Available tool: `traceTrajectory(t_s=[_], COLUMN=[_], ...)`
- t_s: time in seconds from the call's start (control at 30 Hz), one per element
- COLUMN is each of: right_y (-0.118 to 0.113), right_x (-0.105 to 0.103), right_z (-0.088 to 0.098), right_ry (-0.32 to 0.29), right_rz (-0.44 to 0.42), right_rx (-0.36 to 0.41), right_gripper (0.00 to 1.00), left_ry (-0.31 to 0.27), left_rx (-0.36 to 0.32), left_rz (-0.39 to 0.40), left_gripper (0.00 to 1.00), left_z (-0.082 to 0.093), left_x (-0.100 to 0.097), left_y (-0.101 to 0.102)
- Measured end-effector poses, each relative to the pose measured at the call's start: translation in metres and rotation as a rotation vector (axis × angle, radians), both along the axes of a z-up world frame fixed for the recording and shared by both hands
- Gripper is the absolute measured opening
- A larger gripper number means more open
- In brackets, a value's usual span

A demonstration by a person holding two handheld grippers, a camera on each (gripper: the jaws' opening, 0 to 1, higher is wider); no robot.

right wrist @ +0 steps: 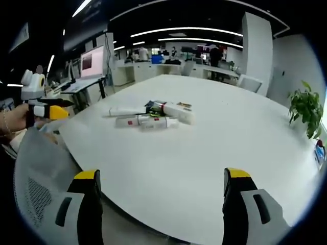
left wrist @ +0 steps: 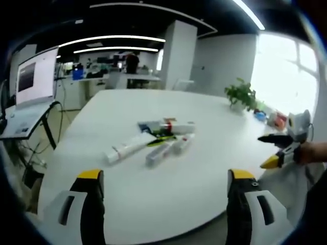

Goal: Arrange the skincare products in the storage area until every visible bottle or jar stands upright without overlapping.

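My left claw [left wrist: 166, 191] is spread wide and holds nothing, its two jaws rising at the near edge of the white table [left wrist: 204, 117]. The skincare tubes [left wrist: 153, 140] lie in a loose heap well ahead of it, at about twelve o'clock, near the middle of the tabletop. All of them are lying flat, none upright. In the left gripper view the longest white tube [left wrist: 127, 148] runs from eight o'clock to two o'clock, two shorter ones [left wrist: 168, 147] lie just beside it on much the same slant, and a box-like pack [left wrist: 166, 126] lies crosswise behind them.

My right claw [right wrist: 159, 191] is also spread and empty. From it the heap [right wrist: 153, 116] sits far ahead at eleven to twelve o'clock, the tubes lying nearly side to side across the view.

The left gripper view shows my right claw [left wrist: 273, 150] at three o'clock, a potted plant [left wrist: 240, 94] and a laptop [left wrist: 28, 97] at nine. The right gripper view shows my left claw [right wrist: 48, 109] at nine o'clock and a mesh chair back [right wrist: 36, 173] below it.
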State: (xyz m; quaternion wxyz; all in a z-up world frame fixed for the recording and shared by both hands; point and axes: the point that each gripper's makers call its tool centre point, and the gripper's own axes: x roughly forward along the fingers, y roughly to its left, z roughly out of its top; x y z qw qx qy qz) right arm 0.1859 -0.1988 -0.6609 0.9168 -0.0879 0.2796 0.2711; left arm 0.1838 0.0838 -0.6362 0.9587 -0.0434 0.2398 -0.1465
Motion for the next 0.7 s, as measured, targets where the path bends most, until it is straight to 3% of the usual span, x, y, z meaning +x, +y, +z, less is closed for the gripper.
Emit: traceTrajectory(t_s=[0.2, 0.3, 0.7], right_y=[0.002, 0.003, -0.007], right_x=[0.003, 0.004, 0.042], right_z=[0.002, 0.004, 0.013], right_ry=[0.019, 0.034, 0.009], right_rz=[0.018, 0.052, 0.116], right_rx=[0.019, -0.010, -0.035], right_gripper=[0.95, 0.95, 0.92], left_ry=[0.012, 0.018, 0.005], left_rx=[0.008, 0.027, 0.048], left_rz=[0.012, 0.023, -0.009], left_gripper=[0.92, 0.92, 0.93], left_z=[-0.002, -0.003, -0.001], left_x=[0.001, 0.002, 0.009], left_y=[0.002, 0.005, 0.001])
